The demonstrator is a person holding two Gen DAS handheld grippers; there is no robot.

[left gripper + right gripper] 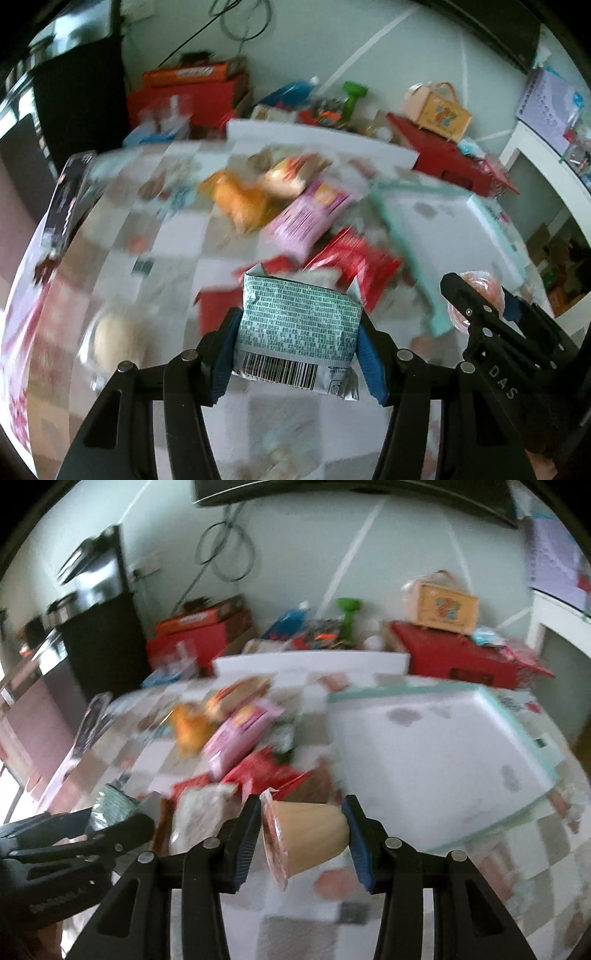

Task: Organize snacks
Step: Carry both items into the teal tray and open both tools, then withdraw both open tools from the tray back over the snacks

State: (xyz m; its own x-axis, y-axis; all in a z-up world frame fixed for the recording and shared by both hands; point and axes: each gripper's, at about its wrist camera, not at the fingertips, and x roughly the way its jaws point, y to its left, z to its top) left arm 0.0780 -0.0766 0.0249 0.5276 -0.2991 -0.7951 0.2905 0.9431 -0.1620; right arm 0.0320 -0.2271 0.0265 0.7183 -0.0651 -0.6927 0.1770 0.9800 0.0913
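My left gripper [298,345] is shut on a green-and-white snack packet [299,325], barcode side up, held above the checkered tablecloth. My right gripper [301,836] is shut on a tan pudding cup [308,836] lying sideways between the pads, lid to the left. Each gripper shows in the other's view: the right one [476,314] at the right, the left one [110,823] at the lower left. A blurred pile of snacks lies ahead: an orange packet [236,199], a pink packet [306,218], red packets [354,258]. A white tray with a mint rim [443,753] lies to the right.
The table's far side holds red boxes [443,155], a small yellow-and-pink case [439,110], a green object [352,96] and a white box edge [314,136]. A dark phone-like object [68,199] lies at the left. A black appliance [99,635] stands at the back left.
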